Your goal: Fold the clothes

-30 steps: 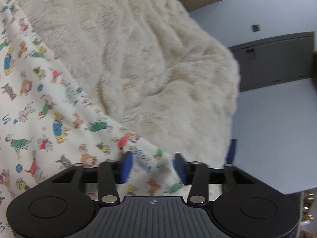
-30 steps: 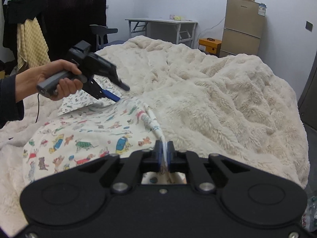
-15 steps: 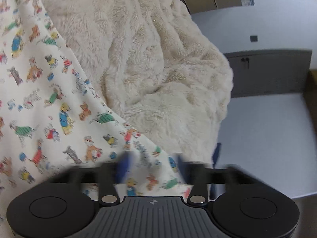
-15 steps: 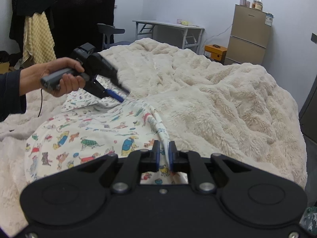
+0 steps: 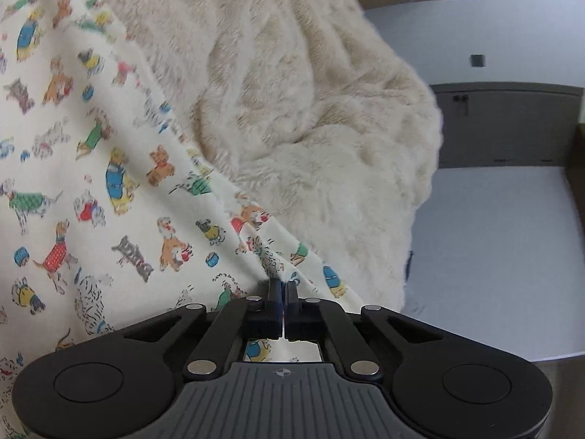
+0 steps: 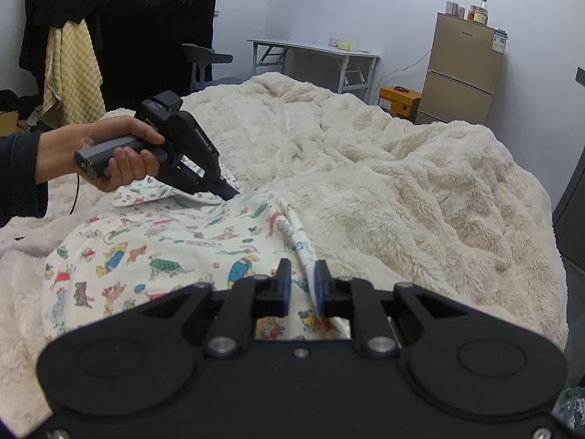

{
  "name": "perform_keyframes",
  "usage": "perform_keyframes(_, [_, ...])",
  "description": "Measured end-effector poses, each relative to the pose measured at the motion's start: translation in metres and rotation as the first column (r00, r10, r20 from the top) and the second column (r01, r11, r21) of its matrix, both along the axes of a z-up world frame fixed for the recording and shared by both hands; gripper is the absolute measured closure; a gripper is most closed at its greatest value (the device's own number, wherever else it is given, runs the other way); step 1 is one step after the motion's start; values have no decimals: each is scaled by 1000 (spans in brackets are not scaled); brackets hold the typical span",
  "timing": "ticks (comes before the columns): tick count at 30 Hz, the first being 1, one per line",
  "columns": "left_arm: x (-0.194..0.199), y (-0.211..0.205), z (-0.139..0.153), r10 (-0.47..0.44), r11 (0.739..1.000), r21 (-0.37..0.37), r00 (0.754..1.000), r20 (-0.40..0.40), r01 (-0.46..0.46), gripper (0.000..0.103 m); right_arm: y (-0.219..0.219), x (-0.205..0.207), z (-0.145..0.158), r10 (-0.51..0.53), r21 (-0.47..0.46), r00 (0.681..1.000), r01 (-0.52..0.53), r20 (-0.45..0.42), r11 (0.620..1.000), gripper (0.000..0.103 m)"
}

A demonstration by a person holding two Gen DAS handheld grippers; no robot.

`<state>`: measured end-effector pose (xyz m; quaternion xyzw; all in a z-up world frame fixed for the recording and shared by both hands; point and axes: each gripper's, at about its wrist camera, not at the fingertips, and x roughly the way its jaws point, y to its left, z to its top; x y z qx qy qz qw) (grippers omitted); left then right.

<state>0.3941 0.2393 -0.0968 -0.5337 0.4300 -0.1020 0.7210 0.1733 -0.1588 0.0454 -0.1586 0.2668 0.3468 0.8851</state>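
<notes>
cream fleece blanket [image 6: 384,183], tan fridge [image 6: 464,69], folding desk [image 6: 314,51]

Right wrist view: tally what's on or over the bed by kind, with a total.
Printed garment: 1
Fleece blanket: 1
Grippers: 2, left gripper and right gripper
Hand: 1
Total: 5

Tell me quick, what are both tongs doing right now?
Left tongs: closed, pinching the dog-print garment.
Right tongs: open, the garment's edge lying between the pads, not gripped.
</notes>
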Motion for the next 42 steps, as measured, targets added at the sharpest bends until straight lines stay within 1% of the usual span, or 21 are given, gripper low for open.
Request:
perform_keyframes(1, [-1, 4, 7, 13, 1000, -8, 1000, 28, -13, 103, -2, 0, 2, -5, 13, 1000, 5, 2, 1000, 103])
perform_keyframes(5, [0, 11, 34, 40, 999, -11, 995, 89, -39, 103, -10, 2, 10, -14, 59, 1000, 14, 1, 998, 103])
perform_keyframes(9, [4, 14, 54, 67, 998, -5, 991, 115, -67, 103, -8, 3, 12, -10, 30, 1000, 9, 24, 999, 103])
perform_keyframes(11, [10, 11, 59, 70, 996, 41, 993, 97, -75, 103, -7, 6, 12, -49, 18, 998, 49, 31, 999, 103])
perform_keyframes(13, [14, 3, 55, 36, 994, 104, 998, 45, -41, 102, -5, 9, 9, -50, 7, 999, 50, 15, 999, 103])
perform_keyframes(15, [7, 1, 54, 23, 987, 156, 999, 49, -30, 97, 0, 10, 0, -76, -50, 997, 77, 14, 996, 103])
perform_keyframes(16, [3, 0, 54, 17, 983, 182, 998, 53, -26, 83, 1, 9, -2, -89, -67, 996, 91, 25, 994, 98])
perform_keyframes(17, [-5, 0, 58, 2, 977, 213, 998, 69, -17, 68, -3, 4, -1, -107, -53, 994, 108, 32, 993, 88])
perform_keyframes(18, [-15, 0, 62, -15, 970, 244, 996, 86, -7, 61, -7, -1, 2, -130, -38, 991, 132, 38, 991, 81])
perform_keyframes(20, [-52, 0, 78, -67, 954, 299, 982, 179, 10, 48, -15, -17, 10, -163, -12, 985, 164, 59, 986, 53])
perform_keyframes(22, [-95, 1, 90, -119, 931, 364, 957, 264, 15, 39, -26, -45, 20, -176, 33, 981, 174, 82, 984, 46])
perform_keyframes(24, [-137, -2, 98, -172, 884, 468, 933, 317, 3, 30, -31, -69, 26, -156, 68, 983, 150, 93, 986, 43])
perform_keyframes(25, [-149, -5, 95, -195, 871, 490, 927, 320, 14, 25, -32, -79, 28, -141, 77, 985, 134, 98, 988, 39])
perform_keyframes(29, [-191, -18, 79, -287, 825, 561, 905, 314, 67, 25, -2, -135, 28, 10, 33, 991, -14, 135, 999, 32])
perform_keyframes(31, [-213, -24, 71, -332, 799, 595, 892, 308, 92, 25, 24, -142, 25, 79, -1, 989, -80, 125, 997, 32])
perform_keyframes(34, [-245, -34, 60, -397, 755, 644, 869, 295, 126, 25, 84, -144, 18, 197, -78, 975, -190, 105, 979, 32])
perform_keyframes(37, [-276, -43, 48, -461, 706, 691, 843, 279, 158, 25, 158, -145, -1, 334, -212, 940, -313, 72, 926, 39])
perform_keyframes(39, [-298, -50, 40, -502, 671, 720, 823, 265, 177, 25, 192, -147, -15, 383, -295, 922, -353, 50, 888, 48])
perform_keyframes(40, [-308, -53, 36, -522, 653, 734, 813, 258, 186, 25, 206, -147, -23, 394, -330, 918, -361, 36, 872, 58])
perform_keyframes(41, [-310, -54, 33, -522, 655, 732, 811, 263, 185, 25, 219, -147, -30, 404, -365, 914, -369, 22, 855, 75])
perform_keyframes(42, [-310, -55, 31, -520, 661, 728, 811, 269, 182, 25, 232, -146, -37, 414, -400, 910, -377, 7, 836, 85])
